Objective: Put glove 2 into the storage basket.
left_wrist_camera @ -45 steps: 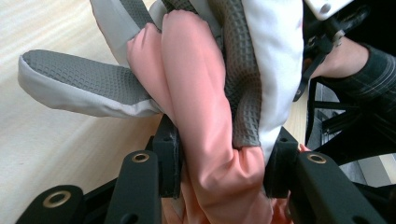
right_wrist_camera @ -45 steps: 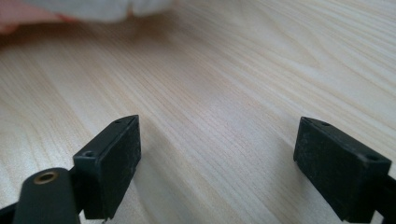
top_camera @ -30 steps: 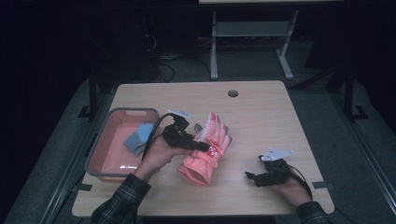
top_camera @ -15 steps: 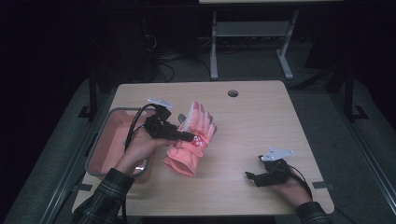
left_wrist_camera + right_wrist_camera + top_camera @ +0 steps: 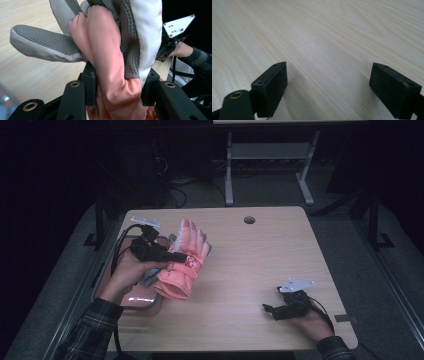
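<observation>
Above table, left hand-held gripper clamps glove.

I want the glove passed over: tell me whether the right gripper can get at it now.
Probably yes. The right gripper sits open and low on the table, with bare wood between it and the glove, which the left gripper holds lifted at the far left; it would need a long reach.

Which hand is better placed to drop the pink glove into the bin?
Left. Its hand-held gripper grips the glove beside the bin; the right one rests open, far off.
</observation>
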